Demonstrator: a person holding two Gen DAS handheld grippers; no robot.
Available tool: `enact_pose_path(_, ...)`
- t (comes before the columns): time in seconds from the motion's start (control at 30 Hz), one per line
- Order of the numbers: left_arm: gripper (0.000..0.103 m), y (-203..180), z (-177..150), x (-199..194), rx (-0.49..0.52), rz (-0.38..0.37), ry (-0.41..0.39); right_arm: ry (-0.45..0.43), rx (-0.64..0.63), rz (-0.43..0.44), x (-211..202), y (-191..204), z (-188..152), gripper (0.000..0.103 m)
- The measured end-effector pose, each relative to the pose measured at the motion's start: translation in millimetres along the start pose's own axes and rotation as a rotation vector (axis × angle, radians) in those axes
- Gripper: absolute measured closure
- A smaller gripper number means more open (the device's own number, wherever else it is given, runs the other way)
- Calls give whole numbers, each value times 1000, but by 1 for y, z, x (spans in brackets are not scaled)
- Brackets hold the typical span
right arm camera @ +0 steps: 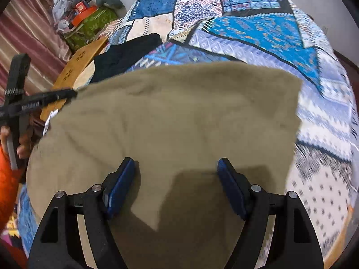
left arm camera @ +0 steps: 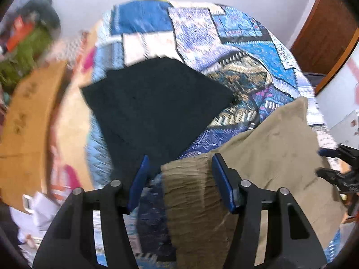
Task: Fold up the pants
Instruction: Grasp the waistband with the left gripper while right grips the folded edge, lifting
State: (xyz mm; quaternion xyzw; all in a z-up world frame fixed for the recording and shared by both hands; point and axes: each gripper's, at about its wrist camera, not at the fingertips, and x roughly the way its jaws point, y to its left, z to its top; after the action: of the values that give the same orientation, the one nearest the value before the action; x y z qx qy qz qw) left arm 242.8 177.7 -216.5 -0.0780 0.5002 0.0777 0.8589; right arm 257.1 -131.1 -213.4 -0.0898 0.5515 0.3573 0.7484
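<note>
We hold the left gripper (left arm camera: 178, 174) wide around the khaki pants (left arm camera: 276, 148), seemingly loose; our right gripper (right arm camera: 176, 179) gapes above them, black garment (right arm camera: 125, 56) at eleven o'clock.

Black claw (right arm camera: 176, 170) arms, blue pads (right arm camera: 120, 187) (silver screws), orange sleeve (right arm camera: 5, 179).

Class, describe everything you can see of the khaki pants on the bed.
The khaki pants look like soft, matte, lightly creased cloth, folded into a broad panel lying on the patchwork bedspread. A ribbed band sits between the open left claw's fingers, against one pad. The right claw is open above the cloth. A folded dark garment lies beside them.
</note>
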Motion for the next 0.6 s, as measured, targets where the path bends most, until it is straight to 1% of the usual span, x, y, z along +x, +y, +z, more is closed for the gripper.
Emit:
enact_pose_path(0.03, 45, 0, 0, -6, 13, 34, -16, -1, 3, -10, -3, -2, -5, 30)
enact_pose_path(0.07, 45, 0, -1, -12, 22, 34, -21, 0, 12, -18, -7, -4, -11, 30)
enact_pose_path(0.13, 45, -3, -5, -24, 32, -7, -19, 6, 25, -31, -14, -6, -15, 30)
enact_pose_path(0.2, 45, -13, -10, -37, 70, -32, -29, 4, 20, -52, -24, -4, -18, 30)
enact_pose_path(0.23, 45, -22, -15, -44, 100, -41, -38, -17, 15, -61, -32, -1, -19, 30)
enact_pose_path(0.3, 44, -38, -23, -55, 146, -75, -47, -70, 19, -44, -45, 5, -20, 30)
enact_pose_path(0.37, 38, -55, -33, -63, 171, -131, -48, -132, 18, -37, -57, 17, -20, 30)
enact_pose_path(0.4, 34, -61, -36, -63, 177, -148, -46, -151, 9, -44, -59, 22, -20, 30)
enact_pose_path(0.43, 32, -68, -41, -64, 188, -160, -44, -161, -3, -49, -59, 28, -21, 30)
enact_pose_path(0.5, 31, -80, -55, -59, 229, -149, -26, -154, -25, -52, -56, 38, -31, 30)
enact_pose_path(0.6, 31, -85, -76, -44, 270, -107, 36, -83, -60, -50, -39, 46, -45, 30)
